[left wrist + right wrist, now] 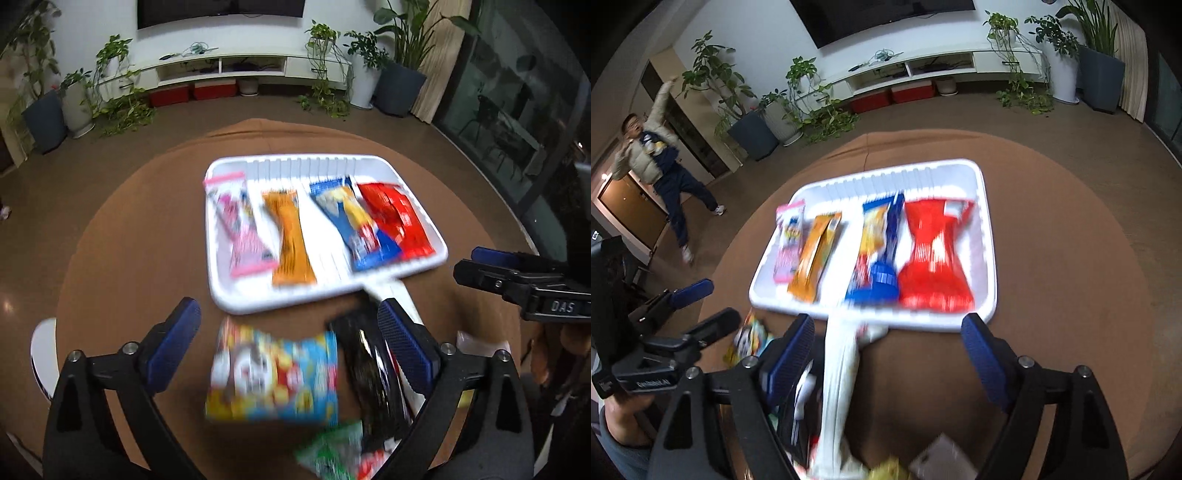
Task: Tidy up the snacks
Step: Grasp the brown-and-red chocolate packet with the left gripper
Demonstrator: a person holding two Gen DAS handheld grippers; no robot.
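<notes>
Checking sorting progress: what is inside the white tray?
White tray holds four packets side by side: pink, orange, blue, red. The tray floor beneath them is covered.

White ribbed plastic tray point(236, 295); pink point(243, 229), orange point(291, 240), blue-yellow point(354, 225), red point(395, 218) packets. Brown tablecloth point(129, 240). Blue-padded gripper fingers point(173, 350).

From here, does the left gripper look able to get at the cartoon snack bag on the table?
Probably yes. The left gripper is open, and the cartoon snack bag lies flat between its fingers with nothing on top. The black packet lies close along its right edge and might get caught too.
</notes>
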